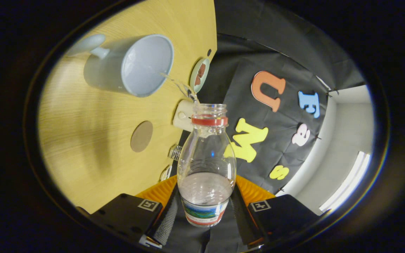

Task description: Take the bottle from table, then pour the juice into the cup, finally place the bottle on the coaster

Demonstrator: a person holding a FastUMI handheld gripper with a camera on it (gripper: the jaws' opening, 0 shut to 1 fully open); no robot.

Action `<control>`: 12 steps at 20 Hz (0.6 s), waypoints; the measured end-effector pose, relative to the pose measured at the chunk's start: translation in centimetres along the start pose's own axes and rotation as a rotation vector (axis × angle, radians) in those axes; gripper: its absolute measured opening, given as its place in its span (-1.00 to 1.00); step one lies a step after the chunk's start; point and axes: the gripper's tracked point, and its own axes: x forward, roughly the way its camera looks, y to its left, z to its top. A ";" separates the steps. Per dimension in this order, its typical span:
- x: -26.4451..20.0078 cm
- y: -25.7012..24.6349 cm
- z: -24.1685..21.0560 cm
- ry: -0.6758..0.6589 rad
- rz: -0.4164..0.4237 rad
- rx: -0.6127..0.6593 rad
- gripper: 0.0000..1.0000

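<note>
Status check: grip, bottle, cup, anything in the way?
Hand-held gripper shut on bottle. Bottle tipped, thin stream from its mouth reaching cup. Coaster bare on table. Nothing blocking.

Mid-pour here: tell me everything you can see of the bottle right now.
The bottle is clear plastic by the look of it, with a red ring below its open, capless mouth and a colourful label band near its base. It sits clamped between the gripper fingers, tipped toward the cup. A thin clear stream runs from its mouth to the cup's rim. Some clear liquid remains inside. Nothing but the fingers touches it; the wooden table lies beyond.
</note>
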 end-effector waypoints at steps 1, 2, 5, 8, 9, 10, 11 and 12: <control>0.0 0.0 0.1 -0.001 -0.001 -0.002 0.58; 0.0 -0.2 0.3 -0.005 -0.004 -0.009 0.59; -0.1 -0.5 0.3 -0.007 -0.011 -0.011 0.59; -0.1 -1.1 0.1 0.000 -0.019 -0.023 0.59; -0.2 -1.3 0.2 -0.001 -0.023 -0.028 0.59; -0.3 -1.6 0.2 -0.004 -0.027 -0.030 0.59; -0.4 -1.9 0.2 -0.004 -0.034 -0.035 0.59; -0.5 -2.0 0.3 -0.007 -0.035 -0.040 0.59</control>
